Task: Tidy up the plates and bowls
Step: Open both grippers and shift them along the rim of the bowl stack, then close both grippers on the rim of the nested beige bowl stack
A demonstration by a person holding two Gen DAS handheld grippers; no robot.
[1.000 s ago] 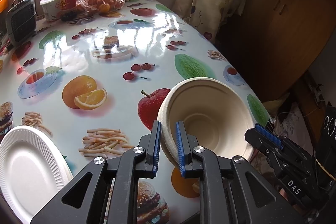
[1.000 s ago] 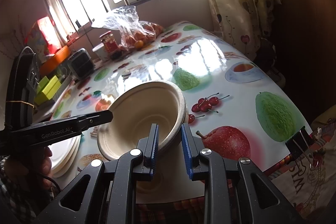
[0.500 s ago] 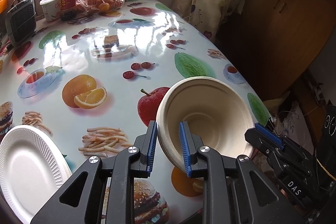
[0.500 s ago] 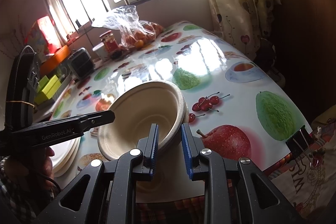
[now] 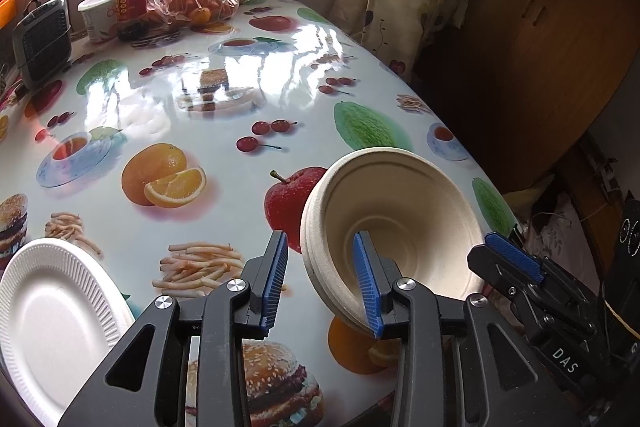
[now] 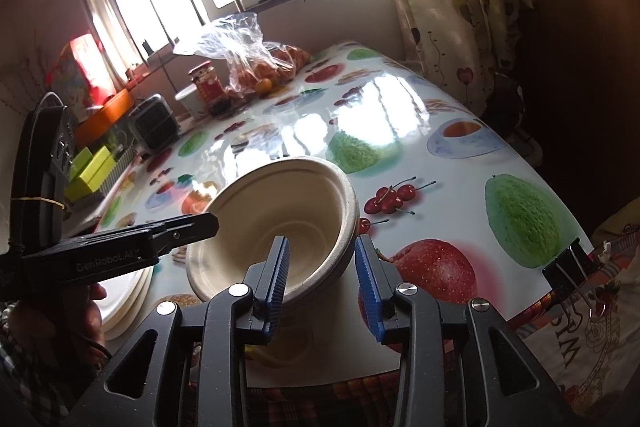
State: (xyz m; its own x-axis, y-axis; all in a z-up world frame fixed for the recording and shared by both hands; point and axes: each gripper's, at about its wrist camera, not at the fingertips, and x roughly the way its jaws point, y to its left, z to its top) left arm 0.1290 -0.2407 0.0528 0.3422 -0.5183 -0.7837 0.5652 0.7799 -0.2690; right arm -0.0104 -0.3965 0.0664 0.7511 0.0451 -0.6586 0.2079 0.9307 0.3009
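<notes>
A: How are the tongs set at this moment?

B: Both pairs have just been opening. The left gripper (image 5: 320,287) is seen with its pads apart, the near rim of the bowl stack (image 5: 394,223) passing between them; a gap shows beside the outer pad. The right gripper (image 6: 322,285) is likewise parted, the opposite rim lying between its pads without being pinched.

A: Where is the stack placed, then?

B: It is found directly ahead of both pairs of tongs, straddled from two sides, at the near edge of the table (image 5: 200,99). At least two nested bowls can be counted by the layered rims. Whether it is fully settled on the cloth cannot be told; it looks tilted.

A: What is judged done, and what left?

B: The bowls appear gathered into one pile and are being released. The white plates (image 5: 52,323), left of the left tongs, seem already stacked. Nothing loose is visible; little appears left beyond withdrawal.
</notes>
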